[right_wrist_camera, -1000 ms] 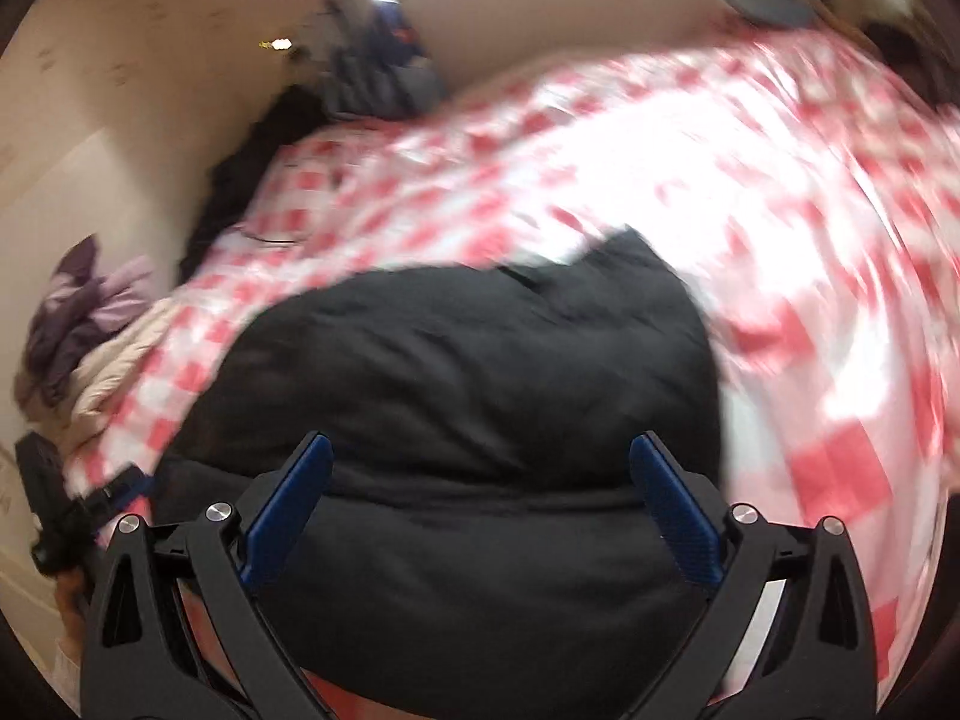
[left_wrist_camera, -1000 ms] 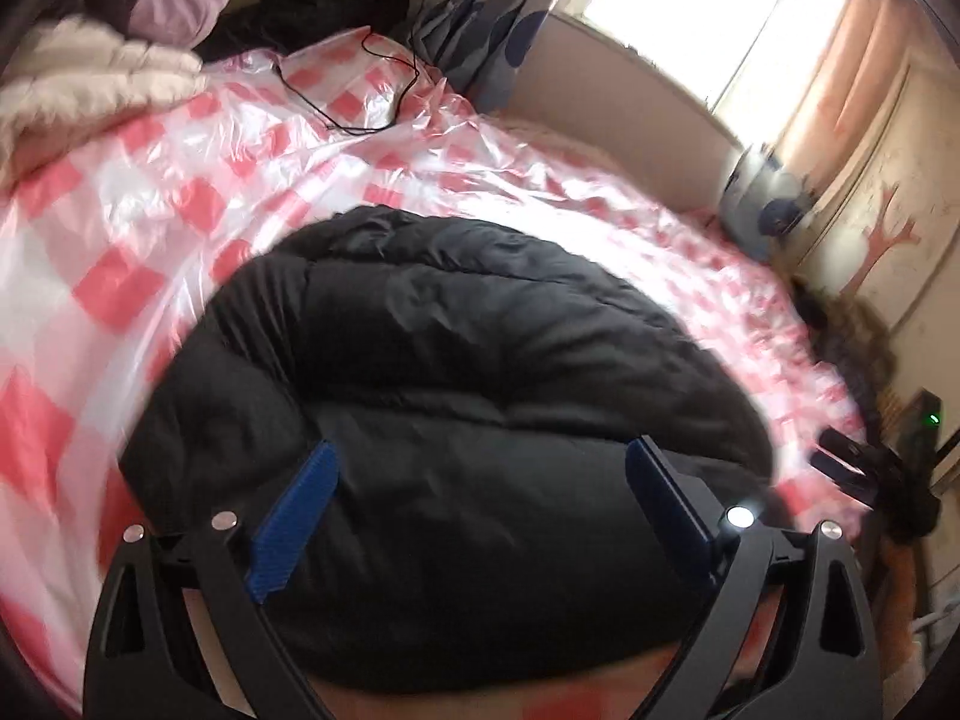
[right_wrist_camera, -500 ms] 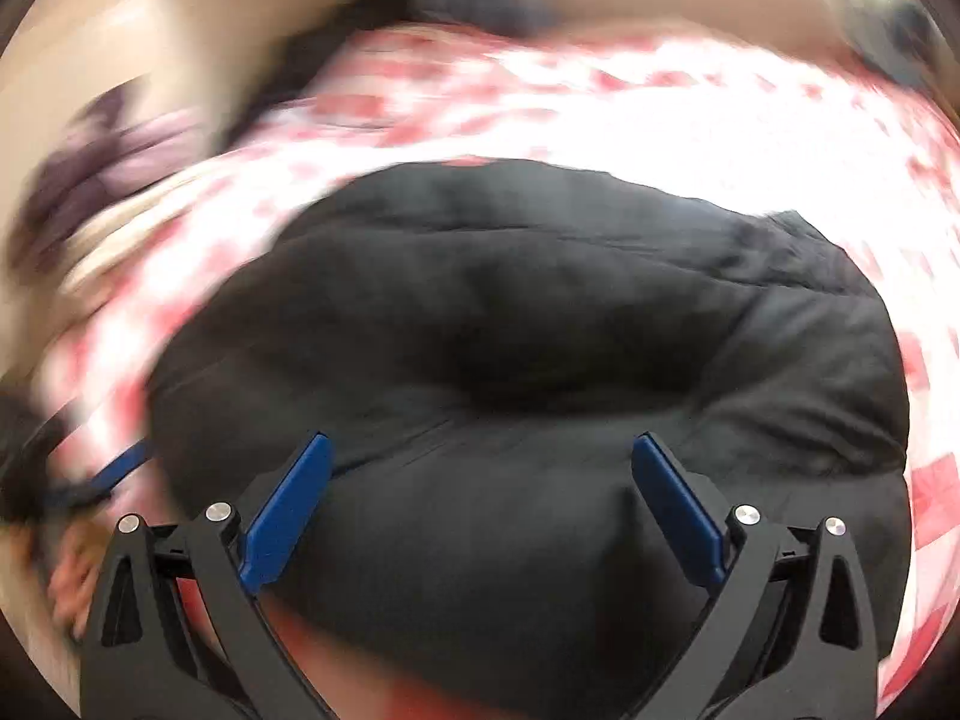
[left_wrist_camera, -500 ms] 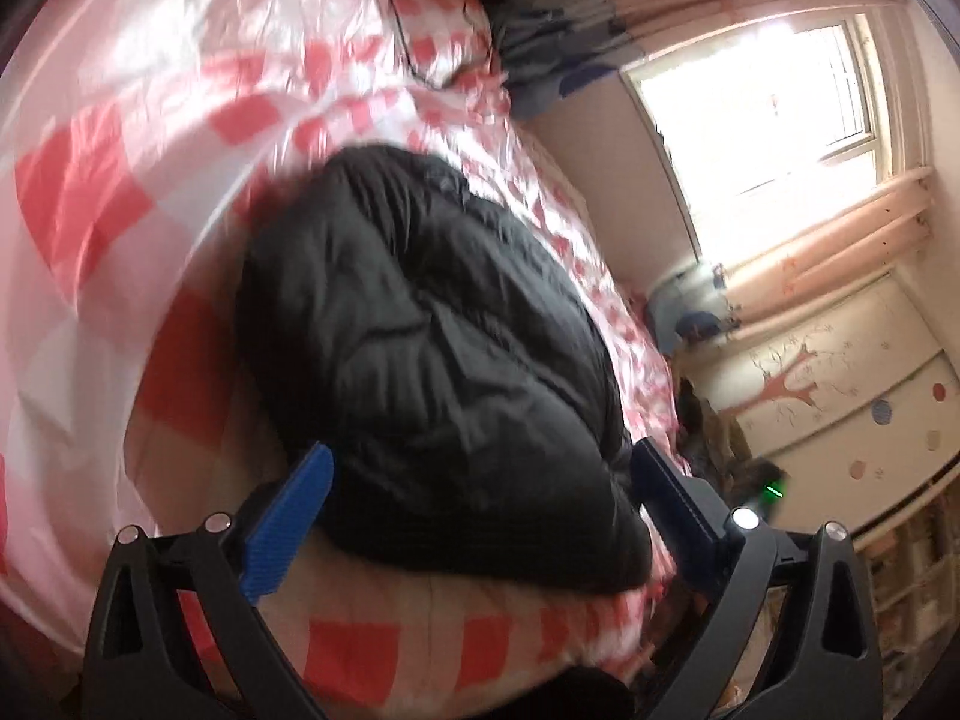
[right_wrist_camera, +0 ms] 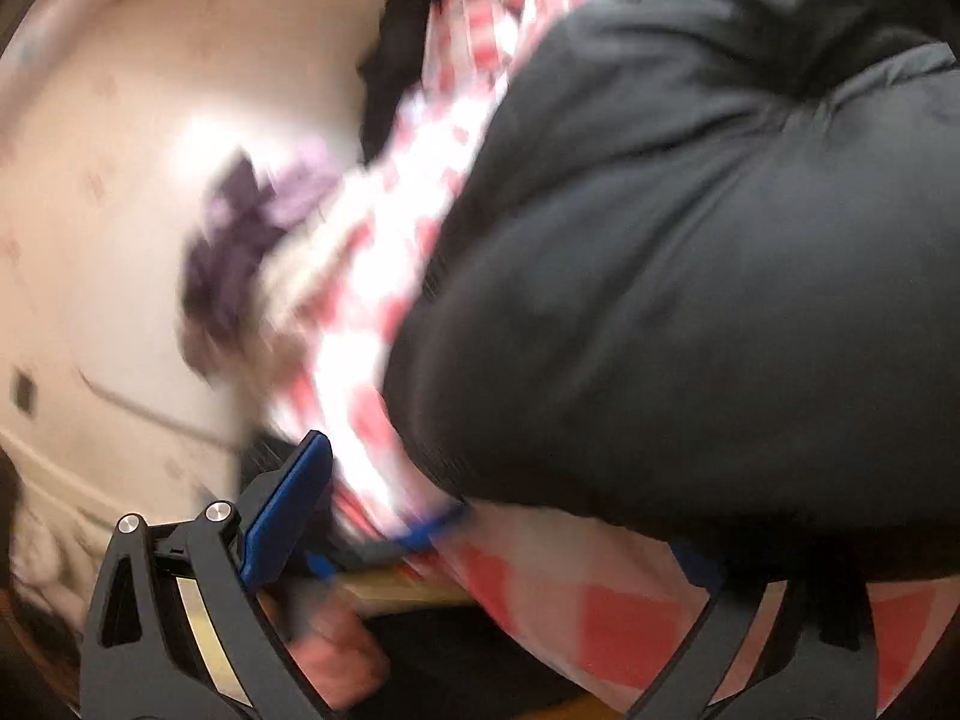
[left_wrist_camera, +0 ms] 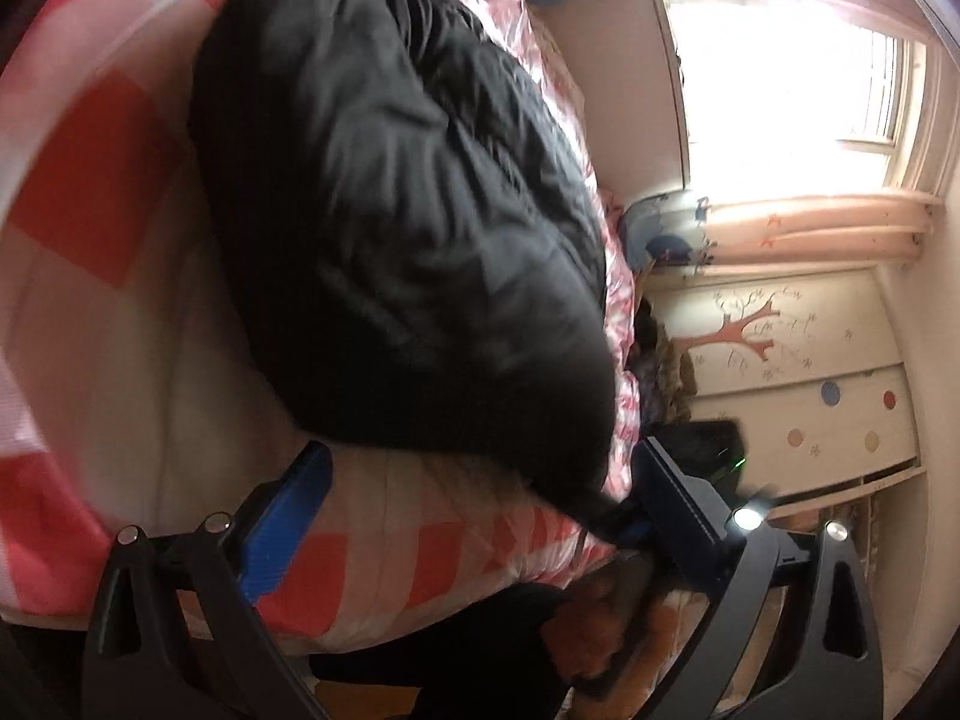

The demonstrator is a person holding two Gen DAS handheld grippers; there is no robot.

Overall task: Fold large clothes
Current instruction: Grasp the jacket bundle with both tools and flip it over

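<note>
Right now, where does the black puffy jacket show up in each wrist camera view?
Left wrist: black puffy jacket fills the upper centre, left of the window.
Right wrist: it fills the right half.
Shared landmark: the red-and-white checked bed cover beneath it.

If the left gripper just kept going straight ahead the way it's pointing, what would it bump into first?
Most likely the black puffy jacket lying on the red-and-white checked bed cover. The left gripper is open, with the jacket's near edge just ahead between its fingers. Blur makes depth uncertain.
</note>
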